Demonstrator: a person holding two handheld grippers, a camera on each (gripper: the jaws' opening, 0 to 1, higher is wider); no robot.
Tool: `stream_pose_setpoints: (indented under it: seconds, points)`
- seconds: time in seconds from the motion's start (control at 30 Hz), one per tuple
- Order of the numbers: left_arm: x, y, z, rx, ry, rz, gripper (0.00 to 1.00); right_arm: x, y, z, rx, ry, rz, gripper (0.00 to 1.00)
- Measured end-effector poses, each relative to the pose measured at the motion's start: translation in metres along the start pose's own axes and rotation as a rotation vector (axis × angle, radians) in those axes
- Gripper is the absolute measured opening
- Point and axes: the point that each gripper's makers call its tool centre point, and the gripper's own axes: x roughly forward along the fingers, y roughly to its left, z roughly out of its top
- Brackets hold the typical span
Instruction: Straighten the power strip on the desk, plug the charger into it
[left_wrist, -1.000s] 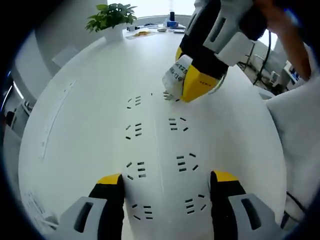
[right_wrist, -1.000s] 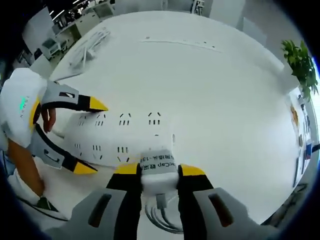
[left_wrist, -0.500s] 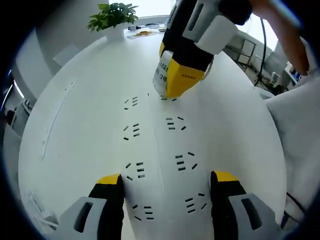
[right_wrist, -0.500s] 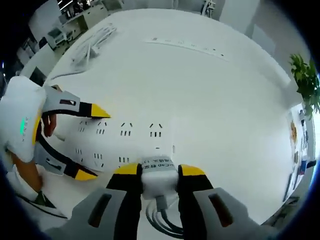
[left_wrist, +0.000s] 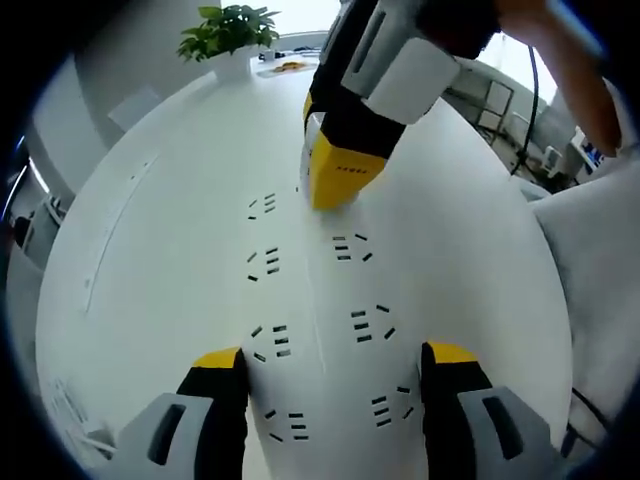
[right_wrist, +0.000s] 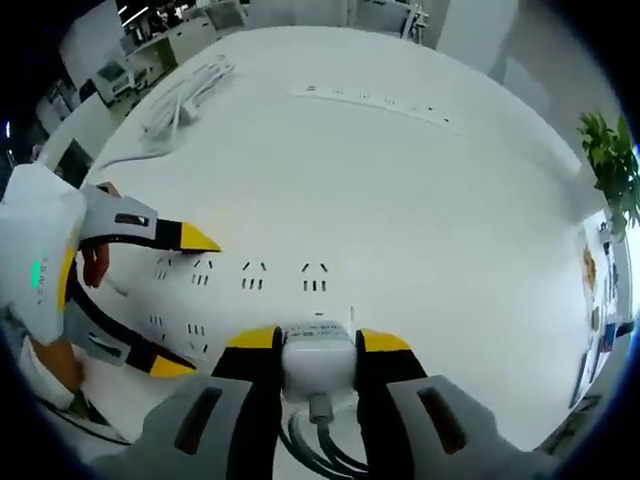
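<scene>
Right claw (right_wrist: 318, 342): jaws closed narrow on the white charger (right_wrist: 318, 362), yellow tips either side of it, cable trailing back between the jaws. In the left gripper view it (left_wrist: 340, 180) comes in from the top, tips down on the far end of the power strip (left_wrist: 320, 300), charger mostly hidden behind the yellow tips; can't tell if the prongs are seated.

Left claw (left_wrist: 333, 365): jaws wide, straddling the near end of the strip, tips at its two long edges; contact unclear. In the right gripper view it (right_wrist: 175, 300) sits at the left, spread across the strip (right_wrist: 240, 290).

Strip lies flat on the white tabletop (left_wrist: 150, 230), two rows of sockets. No readable writing. Potted plant (left_wrist: 228, 35) at far edge.
</scene>
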Motion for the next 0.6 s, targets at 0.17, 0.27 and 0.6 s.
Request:
stream_pose_setpoints:
  seconds: [0.17,0.27,0.6]
  points:
    - [0.000,0.000,0.000,-0.004,-0.003,-0.001,0.71,-0.002,0.007,0.003,-0.003,-0.079,0.112,0.27]
    - [0.000,0.000,0.000,-0.006,-0.006,-0.002,0.71,-0.013,0.011,0.010,-0.150,-0.164,0.186,0.28]
    - [-0.002,-0.001,-0.001,-0.005,-0.011,-0.003,0.71,-0.061,0.022,0.029,-0.815,-0.420,0.113,0.45]
